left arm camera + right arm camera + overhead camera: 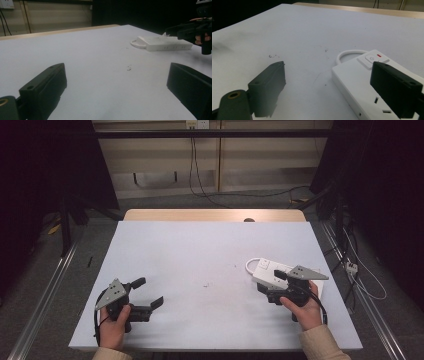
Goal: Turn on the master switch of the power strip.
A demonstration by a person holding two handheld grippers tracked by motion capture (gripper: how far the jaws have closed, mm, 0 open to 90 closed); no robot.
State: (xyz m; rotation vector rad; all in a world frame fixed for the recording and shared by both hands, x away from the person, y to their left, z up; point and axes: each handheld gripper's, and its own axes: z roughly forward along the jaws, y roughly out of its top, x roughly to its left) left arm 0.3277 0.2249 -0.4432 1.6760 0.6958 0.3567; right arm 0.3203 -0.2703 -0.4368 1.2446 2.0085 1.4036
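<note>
While both grippers sit low over the table, this is how things lie:

Table (200,250): a white top that carries everything, stretching ahead of both grippers.

Power strip (272,272): white, lying flat on the table directly under the right gripper's front, well apart from the left gripper. In the right gripper view its switch end with a red mark (379,56) lies ahead of the jaws.

Cord loop (348,53): white, curving out from the strip's far end, beyond the right gripper's jaws.

Right gripper (280,282): jaws spread wide, holding nothing; one jaw hangs over the power strip, the other over bare table beside it.

Left gripper (148,293): jaws wide apart, nothing between them but bare table; the strip lies far ahead of it and off to one side.

Specks (129,67): small dark marks on the table just ahead of the left gripper's jaws.
</note>
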